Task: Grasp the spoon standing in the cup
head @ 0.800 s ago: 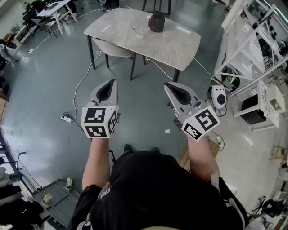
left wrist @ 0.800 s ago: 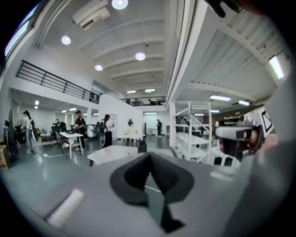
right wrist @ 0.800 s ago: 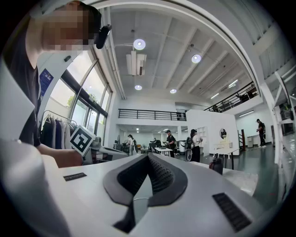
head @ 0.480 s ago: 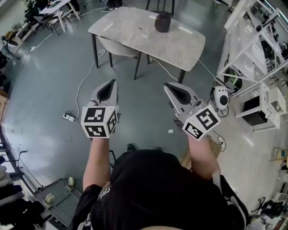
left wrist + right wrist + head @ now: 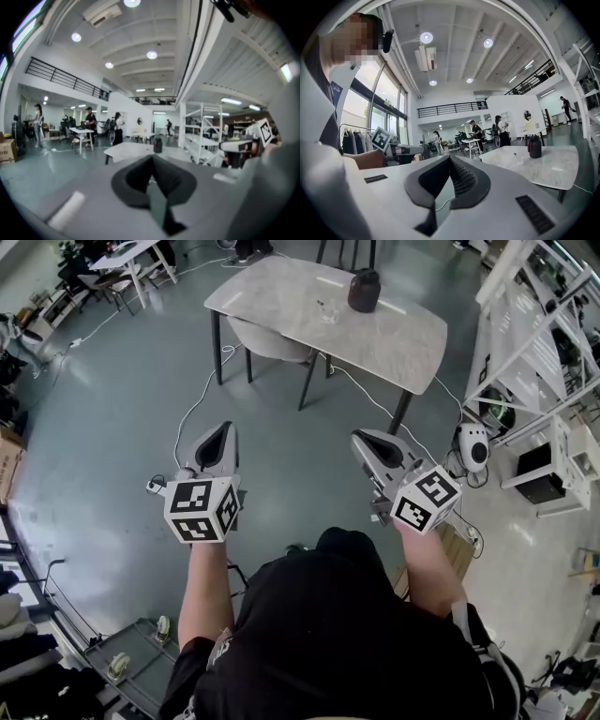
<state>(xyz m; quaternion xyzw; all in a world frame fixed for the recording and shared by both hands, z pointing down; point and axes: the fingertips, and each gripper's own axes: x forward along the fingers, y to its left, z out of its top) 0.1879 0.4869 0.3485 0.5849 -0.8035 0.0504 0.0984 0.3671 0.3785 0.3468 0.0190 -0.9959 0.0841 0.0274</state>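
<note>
A small clear cup (image 5: 327,311) stands on a marble-topped table (image 5: 281,306) far ahead, beside a dark jar (image 5: 364,290). What is in the cup is too small to make out. My left gripper (image 5: 224,428) and right gripper (image 5: 362,438) are held side by side over the grey floor, well short of the table, both shut with nothing between the jaws. In the right gripper view the jaws (image 5: 450,158) meet, and the jar (image 5: 535,146) and cup (image 5: 515,157) show on the table to the right. In the left gripper view the shut jaws (image 5: 152,157) point at the jar (image 5: 158,145).
A chair (image 5: 267,338) is tucked under the table. Cables (image 5: 192,409) and a power strip (image 5: 155,487) lie on the floor at left. White shelving (image 5: 534,343) stands at the right. Other desks and people are in the far background.
In the head view the table has shifted right and slightly lower, and looks a little larger. Both grippers sit lower in the frame and remain shut.
</note>
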